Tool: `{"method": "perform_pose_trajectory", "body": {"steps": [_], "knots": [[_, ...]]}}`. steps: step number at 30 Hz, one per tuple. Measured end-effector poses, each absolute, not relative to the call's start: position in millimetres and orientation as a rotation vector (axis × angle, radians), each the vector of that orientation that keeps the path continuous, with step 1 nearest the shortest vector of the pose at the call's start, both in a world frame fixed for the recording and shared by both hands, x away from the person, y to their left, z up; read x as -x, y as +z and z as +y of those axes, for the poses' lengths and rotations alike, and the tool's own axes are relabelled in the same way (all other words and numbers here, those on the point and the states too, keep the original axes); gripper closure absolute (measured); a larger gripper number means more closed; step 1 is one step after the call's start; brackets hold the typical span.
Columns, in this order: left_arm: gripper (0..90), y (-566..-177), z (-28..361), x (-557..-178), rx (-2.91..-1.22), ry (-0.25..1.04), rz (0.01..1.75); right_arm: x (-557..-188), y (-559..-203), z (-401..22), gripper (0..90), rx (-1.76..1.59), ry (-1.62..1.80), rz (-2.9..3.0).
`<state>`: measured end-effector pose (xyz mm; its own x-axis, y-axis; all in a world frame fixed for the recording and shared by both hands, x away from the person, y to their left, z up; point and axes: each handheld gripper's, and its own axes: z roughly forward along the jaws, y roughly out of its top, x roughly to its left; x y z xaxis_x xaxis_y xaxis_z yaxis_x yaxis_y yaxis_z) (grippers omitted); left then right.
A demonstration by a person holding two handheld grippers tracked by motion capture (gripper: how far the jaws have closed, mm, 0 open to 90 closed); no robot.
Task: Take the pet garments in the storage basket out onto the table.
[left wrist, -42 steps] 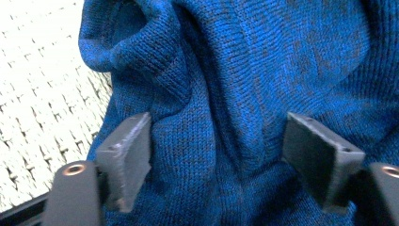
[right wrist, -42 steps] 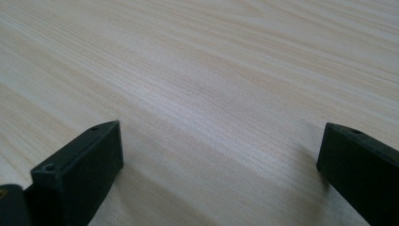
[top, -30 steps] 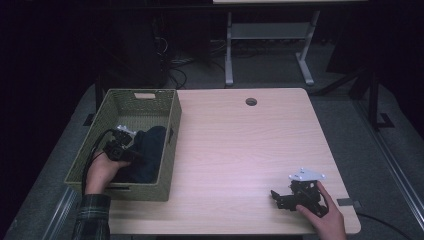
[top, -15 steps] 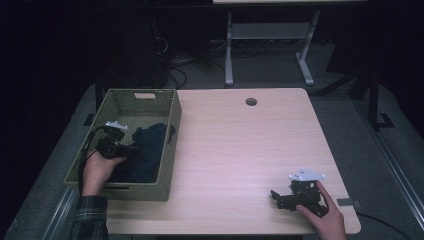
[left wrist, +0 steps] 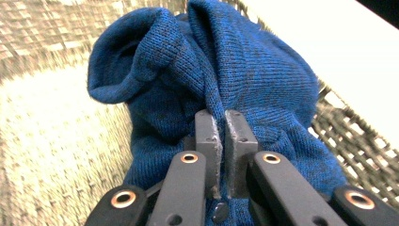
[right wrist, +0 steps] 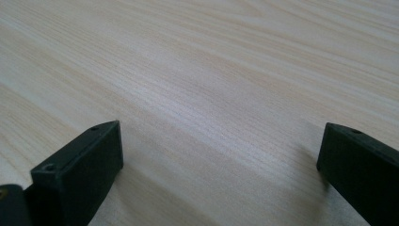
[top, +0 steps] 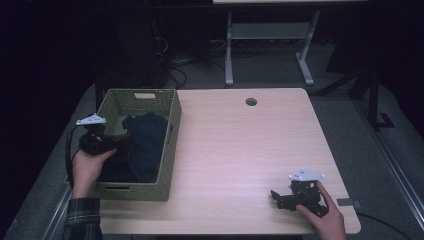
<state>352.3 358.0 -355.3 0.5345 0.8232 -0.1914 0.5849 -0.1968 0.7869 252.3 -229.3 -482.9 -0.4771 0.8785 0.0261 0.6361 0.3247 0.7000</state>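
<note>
On the tabletop's (top: 235, 150) left edge, the left hand-held gripper (left wrist: 219, 136) pinches the cloth (left wrist: 226, 80) in the basket (top: 170, 145); the right hand-held gripper (top: 278, 198) rests unclenched.

Your high view looks forward and down over the whole table (top: 240, 150). Your left claw (left wrist: 219, 141) camera sits close inside the basket (top: 170, 135), sharing it with the high view; your right claw (right wrist: 216, 160) camera skims the table.
</note>
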Motion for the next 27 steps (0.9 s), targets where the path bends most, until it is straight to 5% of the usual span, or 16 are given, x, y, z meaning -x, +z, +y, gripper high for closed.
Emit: {"method": "perform_pose_trajectory", "body": {"steps": [27], "knots": [[86.0,-260,323,-348,-1.785,0.354,0.856,-252,-483,-229,0.4,-1.346,0.934,2.239]]}}
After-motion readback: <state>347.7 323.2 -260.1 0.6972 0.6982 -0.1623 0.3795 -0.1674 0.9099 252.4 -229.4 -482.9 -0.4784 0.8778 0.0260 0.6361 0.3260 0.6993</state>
